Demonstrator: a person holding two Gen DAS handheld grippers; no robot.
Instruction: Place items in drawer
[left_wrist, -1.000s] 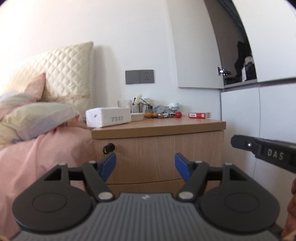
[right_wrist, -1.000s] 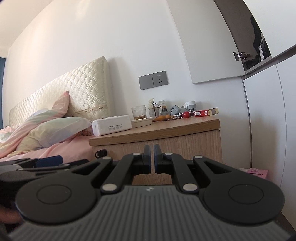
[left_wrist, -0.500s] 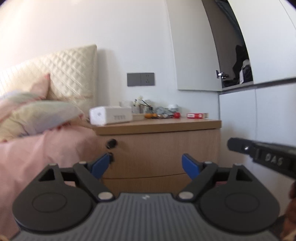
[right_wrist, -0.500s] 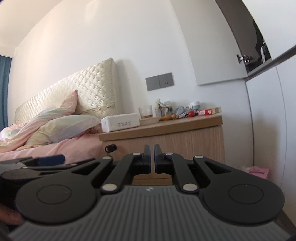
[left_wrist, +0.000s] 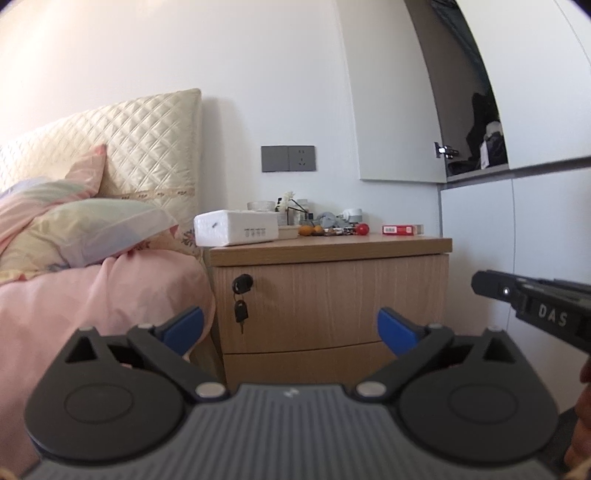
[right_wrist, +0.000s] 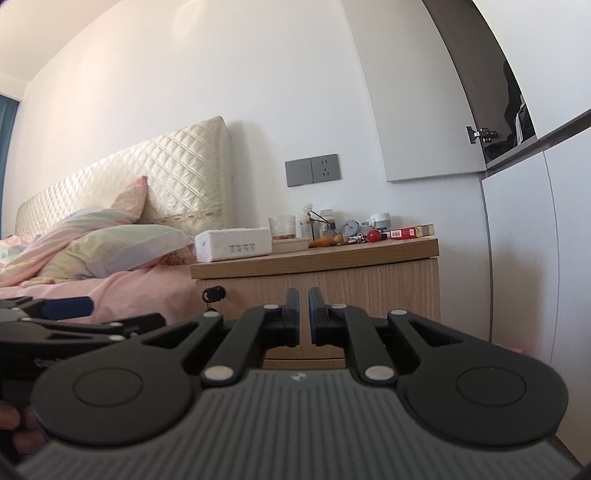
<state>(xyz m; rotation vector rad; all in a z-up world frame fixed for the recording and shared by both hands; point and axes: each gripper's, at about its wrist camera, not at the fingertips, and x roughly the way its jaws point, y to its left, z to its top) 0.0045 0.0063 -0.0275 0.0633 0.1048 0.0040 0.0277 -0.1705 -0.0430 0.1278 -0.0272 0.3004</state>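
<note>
I observed the nightstand (left_wrist: 332, 295) standing between the bed (left_wrist: 92, 295) and the white wardrobe (left_wrist: 517, 240), directly ahead of both grippers. It was light wood grain with a plain top slab. The upper drawer (left_wrist: 351, 299) was closed; its front carried a black lock (left_wrist: 242, 283) at the left edge with a key (left_wrist: 241, 312) hanging from it. The lower drawer (left_wrist: 306, 363) was also closed, separated from the upper by a curved seam.

On the top surface I noted a white tissue box (left_wrist: 236, 228) at the left, a glass cup (right_wrist: 282, 227) behind it, a shallow dish (right_wrist: 290, 244), a cluster of small items, a red ball (left_wrist: 362, 229) and a red-and-white flat box (left_wrist: 402, 229) at the right.

The left gripper (left_wrist: 290, 325) was spread wide and held nothing; its blue fingertips (left_wrist: 184, 326) framed the upper drawer front. The right gripper (right_wrist: 303, 314) had its jaws nearly together, with a narrow gap between them and nothing clamped. Both were short of the nightstand, with no contact.
</note>
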